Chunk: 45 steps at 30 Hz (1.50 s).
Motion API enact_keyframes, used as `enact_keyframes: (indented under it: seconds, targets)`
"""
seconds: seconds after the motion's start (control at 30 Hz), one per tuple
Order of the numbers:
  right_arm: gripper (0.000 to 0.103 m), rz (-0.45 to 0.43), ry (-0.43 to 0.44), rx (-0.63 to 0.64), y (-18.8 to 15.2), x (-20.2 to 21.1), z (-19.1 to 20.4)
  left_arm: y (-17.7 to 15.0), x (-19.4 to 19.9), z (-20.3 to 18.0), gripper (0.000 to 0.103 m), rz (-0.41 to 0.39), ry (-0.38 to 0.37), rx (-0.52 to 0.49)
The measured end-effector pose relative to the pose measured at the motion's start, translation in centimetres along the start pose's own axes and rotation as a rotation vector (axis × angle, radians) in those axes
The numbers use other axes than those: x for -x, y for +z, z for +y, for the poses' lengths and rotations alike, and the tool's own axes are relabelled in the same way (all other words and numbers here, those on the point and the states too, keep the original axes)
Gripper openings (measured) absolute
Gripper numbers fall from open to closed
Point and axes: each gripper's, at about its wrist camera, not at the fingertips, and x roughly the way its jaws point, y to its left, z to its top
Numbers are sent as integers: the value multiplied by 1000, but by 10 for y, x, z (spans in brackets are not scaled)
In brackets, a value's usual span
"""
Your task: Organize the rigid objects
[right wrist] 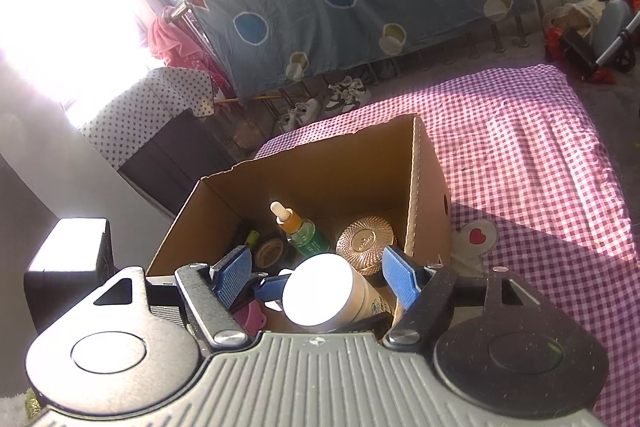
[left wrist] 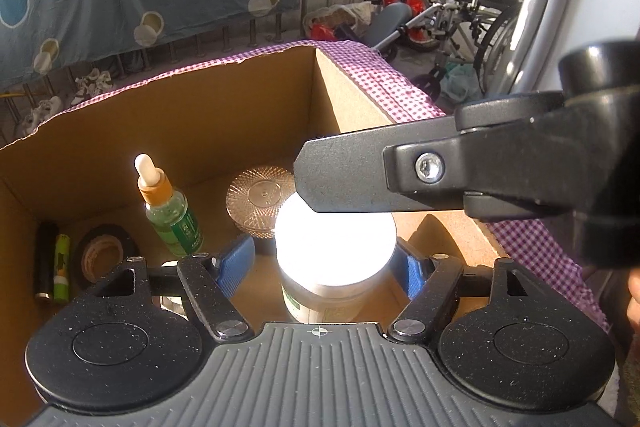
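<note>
Black linkage grippers: left gripper (left wrist: 324, 263), right gripper (right wrist: 316, 277), blue ribbed pads, silver pivot screws, seemingly grey ridged housings.

A worktop, or perhaps a bed, is covered by a pink-and-white checked cloth (right wrist: 540, 147), lit by sun on its far part and shaded nearer. An open cardboard box (right wrist: 428, 183) stands on it, beside a pale patch with a red heart (right wrist: 477, 235).

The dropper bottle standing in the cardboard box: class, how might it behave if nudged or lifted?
The dropper bottle is tall and narrow and already leans, so a nudge would probably tip it. Its round body would likely roll once down. It looks like smooth, clear glass or plastic, so possibly slippery and breakable.
</note>
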Motion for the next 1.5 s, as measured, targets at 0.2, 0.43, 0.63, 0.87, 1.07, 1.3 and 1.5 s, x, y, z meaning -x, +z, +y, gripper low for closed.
enact_keyframes:
  seconds: [0.2, 0.43, 0.63, 0.87, 1.07, 1.3, 1.5]
  targets:
    - [77, -82, -3, -38, -2, 23, 2, -2, 28, -5, 97, -77, 0, -14]
    - [84, -217, -36, -53, -15, 71, 20, -12, 90, -11, 103, -222, 32, -31]
    - [96, -304, -117, -59, -41, 109, 40, -22, 123, -3, 103, -269, 136, 8]
    - [103, -321, -259, -5, -71, 119, 69, -40, 134, 16, 103, -251, 313, 87]
    - [103, -234, -318, 43, -78, 92, 90, -49, 123, 30, 103, -162, 354, 133]
    - [103, -148, -424, 122, -83, 53, 113, -57, 118, 49, 103, -118, 348, 195]
    - [103, -81, -470, 146, -84, 27, 121, -60, 118, 67, 103, -89, 315, 259]
